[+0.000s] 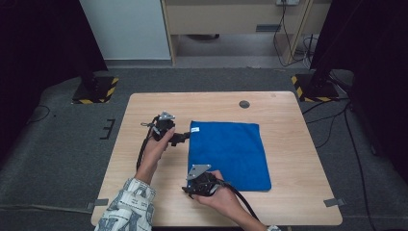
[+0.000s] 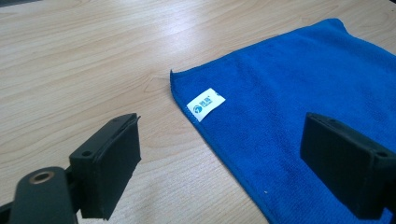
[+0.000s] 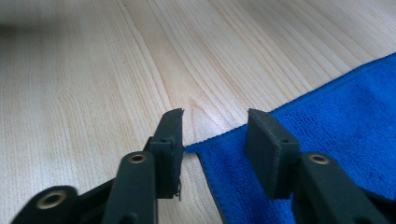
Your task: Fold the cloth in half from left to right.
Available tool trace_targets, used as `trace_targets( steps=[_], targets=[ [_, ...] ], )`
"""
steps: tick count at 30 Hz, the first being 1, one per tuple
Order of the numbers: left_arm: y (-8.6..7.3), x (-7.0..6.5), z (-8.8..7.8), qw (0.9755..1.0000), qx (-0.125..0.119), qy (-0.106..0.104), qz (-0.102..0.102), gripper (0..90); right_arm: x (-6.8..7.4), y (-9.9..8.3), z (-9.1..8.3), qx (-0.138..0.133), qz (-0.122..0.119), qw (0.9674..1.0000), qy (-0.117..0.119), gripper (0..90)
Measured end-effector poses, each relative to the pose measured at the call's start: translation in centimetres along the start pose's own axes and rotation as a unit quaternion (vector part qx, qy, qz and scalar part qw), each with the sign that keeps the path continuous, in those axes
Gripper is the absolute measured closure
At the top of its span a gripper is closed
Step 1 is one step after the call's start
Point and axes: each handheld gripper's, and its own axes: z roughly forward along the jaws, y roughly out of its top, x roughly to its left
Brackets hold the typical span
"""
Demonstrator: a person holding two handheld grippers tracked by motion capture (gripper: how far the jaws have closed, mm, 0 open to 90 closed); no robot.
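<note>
A pale wooden surface (image 1: 144, 202) stands on grey carpet, dark curtains at both upper corners. A flat blue microfibre cloth (image 1: 226, 154) lies right of centre. The left hand-held gripper (image 2: 219, 154) gapes wide over the cloth's labelled corner, gripping nothing. The right hand-held gripper (image 3: 214, 135), half open, straddles the cloth's near corner without pinching it.

Black tongs (image 1: 185, 138), trailing cables, patterned white sleeve (image 1: 129, 204).
</note>
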Motion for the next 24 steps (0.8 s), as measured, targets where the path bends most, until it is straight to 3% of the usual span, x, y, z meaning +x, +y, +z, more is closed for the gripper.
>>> trace_targets(
  steps=[5,9,17,24],
  targets=[
    [0.0,0.1,-0.1,1.0000,0.000,0.000,-0.001,11.7,0.1,-0.1,0.2,0.005,0.002,1.0000,-0.003,51.9],
    [0.0,0.0,0.0,1.0000,0.002,0.001,0.000,11.7,0.1,-0.2,0.2,0.005,-0.002,1.0000,-0.007,56.8],
    [-0.1,-0.2,0.3,1.0000,0.007,-0.002,0.003,11.7,-0.8,-0.3,0.0,-0.001,0.003,0.9997,-0.025,85.6],
    [-0.1,0.0,0.3,1.0000,0.006,-0.002,0.000,12.5,-0.9,-0.2,-0.1,-0.011,0.019,0.9998,-0.004,87.7]
  ],
)
